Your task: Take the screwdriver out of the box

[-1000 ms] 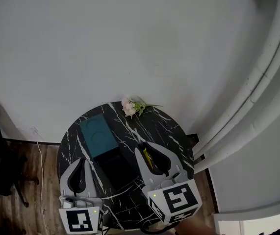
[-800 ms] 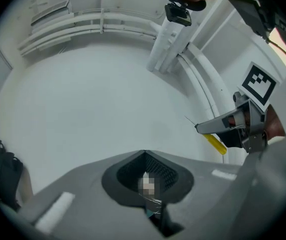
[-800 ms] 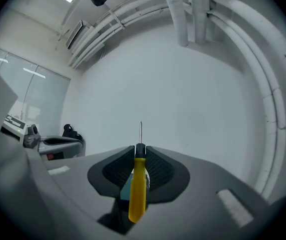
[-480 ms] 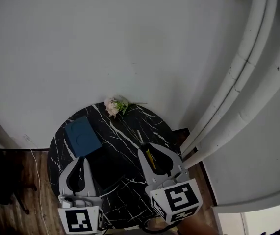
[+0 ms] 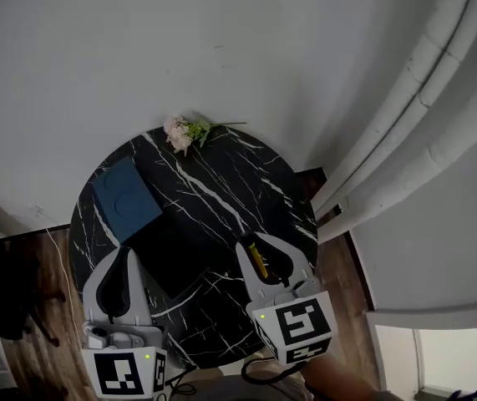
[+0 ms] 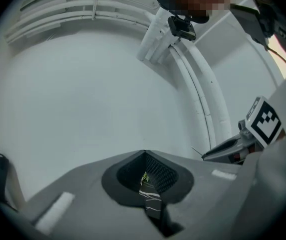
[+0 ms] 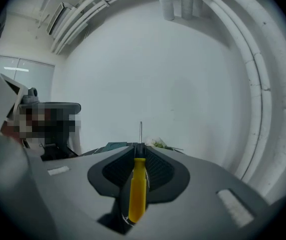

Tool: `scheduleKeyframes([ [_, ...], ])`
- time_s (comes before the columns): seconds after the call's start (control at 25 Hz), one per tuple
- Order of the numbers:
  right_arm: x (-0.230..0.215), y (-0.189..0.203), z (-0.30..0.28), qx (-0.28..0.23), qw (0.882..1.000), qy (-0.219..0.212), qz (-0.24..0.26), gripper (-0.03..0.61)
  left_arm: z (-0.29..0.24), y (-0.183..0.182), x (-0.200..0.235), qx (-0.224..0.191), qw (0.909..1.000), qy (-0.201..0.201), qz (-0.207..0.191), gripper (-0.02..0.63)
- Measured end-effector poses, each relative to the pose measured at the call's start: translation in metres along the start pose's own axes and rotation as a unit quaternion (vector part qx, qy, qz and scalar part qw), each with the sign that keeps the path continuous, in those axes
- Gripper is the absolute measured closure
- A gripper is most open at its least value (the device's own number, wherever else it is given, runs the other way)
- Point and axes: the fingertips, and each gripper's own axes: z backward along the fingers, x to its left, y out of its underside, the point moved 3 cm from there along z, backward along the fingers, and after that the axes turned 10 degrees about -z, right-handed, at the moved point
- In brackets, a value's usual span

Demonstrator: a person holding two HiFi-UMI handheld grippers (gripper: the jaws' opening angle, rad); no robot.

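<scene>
Right jaws: the right gripper (image 7: 140,146) is clenching on the screwdriver (image 7: 137,189), and its tips seem to be pinching the front end of the yellow handle, where the metal shaft begins.
Screwdriver: it is lying lengthwise along the jaws, with the thin shaft poking out past the tips toward the wall and the handle butt pointing back at the camera. It is already out of the box, hanging over the lower right of the tabletop in the head view.
Left jaws: the left gripper (image 6: 144,155) is pressing its jaws together tip to tip with nothing between them, at the lower left of the head view.
Handling: the screwdriver is probably light and stiff. Its smooth plastic handle is likely slippery and could swivel in a tip pinch. The middle of the handle looks like the safest hold, since the thin shaft offers little to grip.
Box: the black box (image 5: 175,257) is sitting open between the two grippers, hard to tell from the dark surface.
Lid: a blue-green lid (image 5: 125,197) is lying just beside the box, toward the upper left.
Tabletop: the round, white-veined black tabletop (image 5: 246,182) is carrying a small spray of flowers (image 5: 184,130) at its far edge.
</scene>
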Motion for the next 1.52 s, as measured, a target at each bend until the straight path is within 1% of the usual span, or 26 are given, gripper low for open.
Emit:
scheduleKeyframes([
  [0.32,-0.011,0.082,-0.026,0.064,0.997,0.03,-0.031,0.483,-0.008,0.044,-0.012,0.035,0.998,0.054,-0.001,0.612],
  [0.52,-0.02,0.132,-0.044,0.1,0.992,0.052,-0.048,0.483,-0.007,0.049,-0.008,0.038,0.9978,0.054,0.002,0.612],
  [0.72,-0.021,0.163,-0.054,0.134,0.987,0.067,-0.058,0.482,-0.005,0.049,-0.001,0.037,0.9982,0.047,0.004,0.612],
  [1.08,-0.02,0.193,-0.064,0.175,0.979,0.078,-0.072,0.48,-0.003,0.057,0.007,0.041,0.9981,0.046,0.009,0.612],
  [1.2,-0.021,0.196,-0.066,0.179,0.978,0.077,-0.07,0.471,-0.003,0.062,0.009,0.045,0.9978,0.048,0.011,0.612],
  [1.32,-0.018,0.189,-0.065,0.174,0.98,0.072,-0.065,0.451,-0.003,0.068,0.01,0.049,0.9974,0.051,0.013,0.612],
  [1.44,-0.015,0.171,-0.061,0.159,0.984,0.066,-0.053,0.456,-0.003,0.073,0.012,0.053,0.9971,0.053,0.015,0.612],
  [1.52,-0.014,0.153,-0.058,0.143,0.987,0.06,-0.044,0.462,-0.002,0.073,0.015,0.052,0.9973,0.05,0.015,0.612],
])
